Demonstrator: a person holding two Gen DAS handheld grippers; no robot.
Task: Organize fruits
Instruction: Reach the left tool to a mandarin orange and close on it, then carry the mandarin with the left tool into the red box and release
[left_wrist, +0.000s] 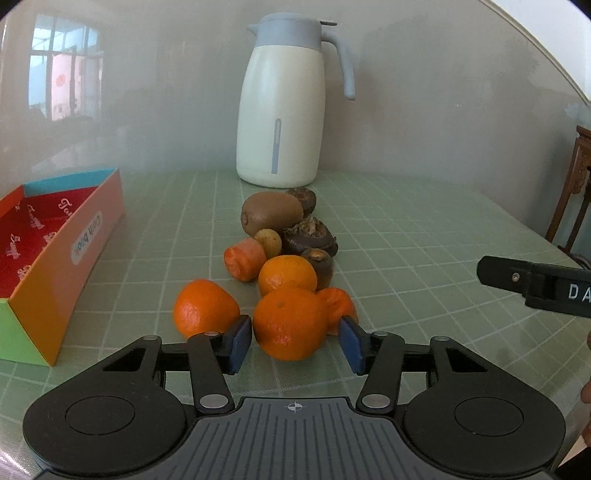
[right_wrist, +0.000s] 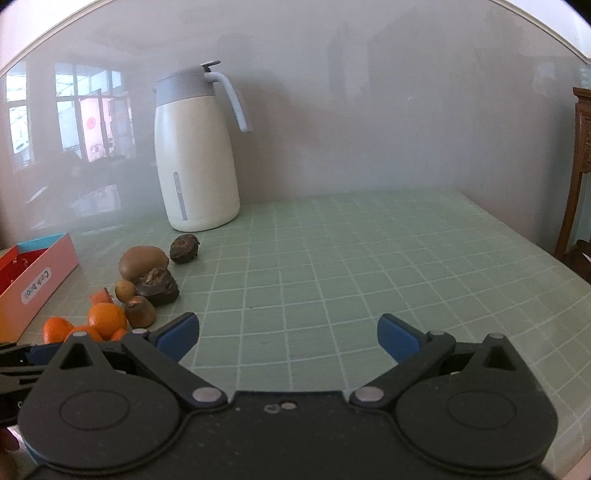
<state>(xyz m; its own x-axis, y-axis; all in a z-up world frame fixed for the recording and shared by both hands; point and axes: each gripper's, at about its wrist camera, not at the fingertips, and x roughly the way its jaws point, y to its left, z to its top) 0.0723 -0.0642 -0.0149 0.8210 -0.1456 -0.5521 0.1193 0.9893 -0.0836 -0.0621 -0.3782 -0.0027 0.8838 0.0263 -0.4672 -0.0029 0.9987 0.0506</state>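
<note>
A pile of fruit lies on the green checked tablecloth. In the left wrist view my left gripper is open, its blue pads on either side of the nearest orange, not clearly pressing it. Another orange lies to its left, a third behind. Further back are a carrot piece, a kiwi and dark water chestnuts. My right gripper is open and empty over bare cloth, right of the pile.
An open coloured cardboard box with a red inside stands at the left; it also shows in the right wrist view. A white and blue thermos jug stands behind the fruit by the wall. A wooden chair is at the far right.
</note>
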